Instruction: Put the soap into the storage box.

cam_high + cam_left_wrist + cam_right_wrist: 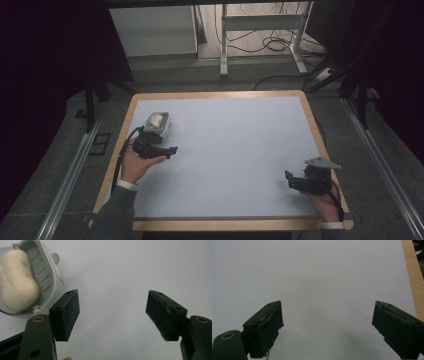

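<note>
Resting near the table's (pixel 220 92) left edge, the soap dish (pixel 158 122) sits just beyond the left gripper (pixel 172 151). Its own view reveals the pale soap (pixel 17 281) and grey ribbed tray, jaws wide and empty. The right gripper (pixel 289 179), jaws wide over bare mat, is well apart.

My desk (pixel 225 150) is a plain pale blue-grey on top with a light wood edge. Both my left tongs (pixel 112 312) and right tongs (pixel 327 327) are matte black, with little brass-coloured rivets. The soap (pixel 17 282) is creamy off-white, sitting in a light grey ribbed dish (pixel 50 277). My sleeve (pixel 112 212) is grey with a white cuff.
</note>
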`<control>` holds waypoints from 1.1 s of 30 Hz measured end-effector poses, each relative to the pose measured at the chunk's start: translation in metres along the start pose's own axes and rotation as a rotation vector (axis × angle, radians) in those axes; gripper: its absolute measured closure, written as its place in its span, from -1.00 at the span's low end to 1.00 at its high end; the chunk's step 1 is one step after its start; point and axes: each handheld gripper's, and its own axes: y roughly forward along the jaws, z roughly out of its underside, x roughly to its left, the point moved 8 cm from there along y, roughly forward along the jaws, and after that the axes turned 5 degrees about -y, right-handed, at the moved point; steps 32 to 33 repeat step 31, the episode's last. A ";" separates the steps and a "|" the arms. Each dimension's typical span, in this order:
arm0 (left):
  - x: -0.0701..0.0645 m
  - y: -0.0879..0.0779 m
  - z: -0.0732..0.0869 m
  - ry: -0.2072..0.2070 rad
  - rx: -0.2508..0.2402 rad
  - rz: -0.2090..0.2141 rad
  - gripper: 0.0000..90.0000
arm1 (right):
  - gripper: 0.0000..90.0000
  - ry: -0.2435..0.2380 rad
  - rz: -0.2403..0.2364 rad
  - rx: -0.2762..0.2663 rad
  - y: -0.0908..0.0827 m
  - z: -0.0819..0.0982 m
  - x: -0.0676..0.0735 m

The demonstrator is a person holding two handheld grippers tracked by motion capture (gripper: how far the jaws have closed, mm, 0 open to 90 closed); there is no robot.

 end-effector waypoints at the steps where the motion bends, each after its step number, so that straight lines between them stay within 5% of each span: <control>1: -0.001 0.000 0.005 0.006 0.000 -0.011 -0.39 | -0.79 0.000 0.000 0.000 0.000 0.000 0.000; 14: -0.017 -0.003 0.061 -0.037 -0.013 0.028 -0.44 | -0.79 -0.005 0.002 -0.006 -0.001 -0.001 0.000; 18: -0.013 -0.001 0.074 -0.081 -0.008 0.033 -0.44 | -0.79 -0.006 0.003 -0.009 -0.002 -0.002 0.001; 33: -0.013 -0.003 0.079 -0.085 -0.011 0.037 -0.48 | -0.79 -0.020 -0.010 -0.025 -0.001 -0.005 0.005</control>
